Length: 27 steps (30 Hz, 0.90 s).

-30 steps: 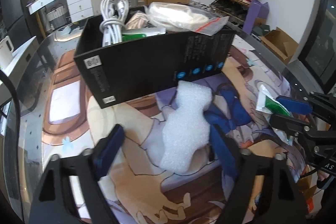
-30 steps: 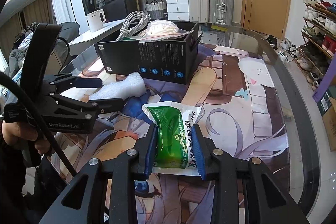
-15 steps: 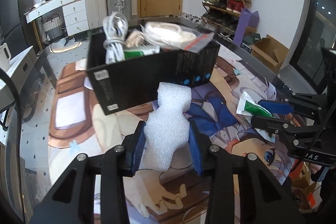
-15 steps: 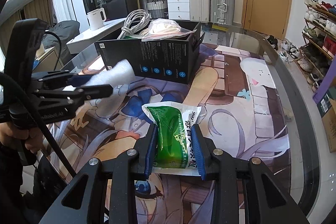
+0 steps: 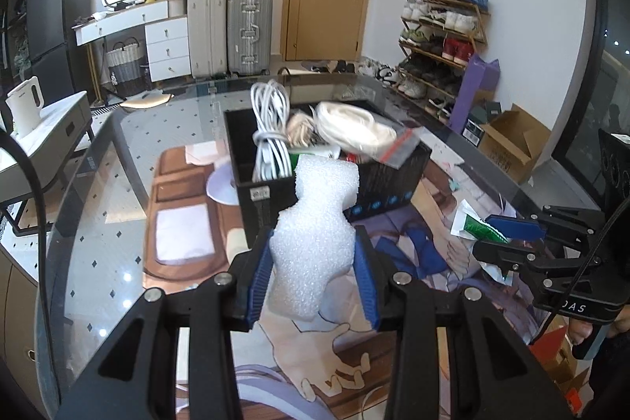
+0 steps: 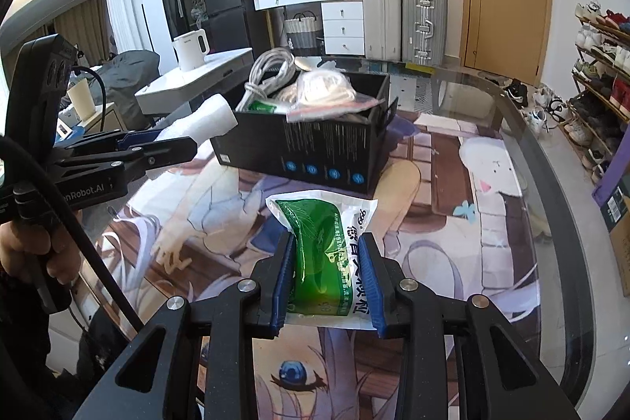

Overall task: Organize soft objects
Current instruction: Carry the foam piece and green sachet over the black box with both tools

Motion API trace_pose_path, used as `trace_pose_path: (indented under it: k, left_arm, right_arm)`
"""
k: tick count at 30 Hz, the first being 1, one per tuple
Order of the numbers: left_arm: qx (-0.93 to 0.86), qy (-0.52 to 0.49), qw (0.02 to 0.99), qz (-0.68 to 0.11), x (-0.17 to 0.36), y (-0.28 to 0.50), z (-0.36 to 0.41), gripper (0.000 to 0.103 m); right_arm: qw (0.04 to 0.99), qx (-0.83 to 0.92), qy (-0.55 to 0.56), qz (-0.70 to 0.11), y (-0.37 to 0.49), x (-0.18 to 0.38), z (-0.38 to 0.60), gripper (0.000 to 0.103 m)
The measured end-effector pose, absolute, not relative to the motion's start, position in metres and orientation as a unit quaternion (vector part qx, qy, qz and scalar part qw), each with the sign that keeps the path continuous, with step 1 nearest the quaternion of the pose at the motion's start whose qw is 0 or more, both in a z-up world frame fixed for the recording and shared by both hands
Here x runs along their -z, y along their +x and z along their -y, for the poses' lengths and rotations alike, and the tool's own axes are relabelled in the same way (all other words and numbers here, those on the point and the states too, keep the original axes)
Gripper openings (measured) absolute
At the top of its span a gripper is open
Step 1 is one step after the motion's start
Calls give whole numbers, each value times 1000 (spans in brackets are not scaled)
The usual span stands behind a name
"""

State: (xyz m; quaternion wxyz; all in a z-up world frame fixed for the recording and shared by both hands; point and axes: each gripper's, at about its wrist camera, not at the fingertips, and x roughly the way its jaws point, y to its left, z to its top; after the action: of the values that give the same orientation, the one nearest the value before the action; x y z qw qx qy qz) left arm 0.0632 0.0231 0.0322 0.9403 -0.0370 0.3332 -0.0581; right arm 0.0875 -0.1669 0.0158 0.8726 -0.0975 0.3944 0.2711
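Note:
My left gripper (image 5: 313, 274) is shut on a white foam piece (image 5: 315, 243), held in the air in front of the black box (image 5: 378, 191). From the right wrist view the same foam piece (image 6: 208, 117) sticks out of the left gripper (image 6: 173, 144) beside the black box (image 6: 315, 152). My right gripper (image 6: 325, 274) is shut on a green and white pouch (image 6: 327, 247) that lies on the printed mat. In the left wrist view the pouch (image 5: 470, 223) shows at the right, in the right gripper (image 5: 508, 235). The box holds a white cable bundle (image 5: 269, 132) and a clear bag (image 5: 362, 134).
A glass table with a printed mat (image 6: 453, 207) carries everything. A white disc (image 5: 222, 184) lies left of the box. A person's hand (image 6: 35, 254) holds the left gripper's handle. Suitcases (image 5: 228, 30), a shoe rack (image 5: 441, 34) and a cardboard carton (image 5: 508, 140) stand beyond the table.
The left gripper closed on the foam piece, lifted it off the mat and brought it up toward the black box. The right gripper stayed put on the pouch.

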Motion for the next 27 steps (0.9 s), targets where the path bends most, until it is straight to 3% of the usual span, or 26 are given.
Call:
trace_pose_path:
  k: [17, 27]
  left_arm:
    - [56, -67, 950, -299, -63, 88, -42, 38]
    - [57, -70, 950, -298, -63, 114, -43, 38]
  right_arm:
    - [891, -282, -94, -344, 114, -63, 147, 32]
    - [890, -291, -93, -340, 145, -63, 129, 32]
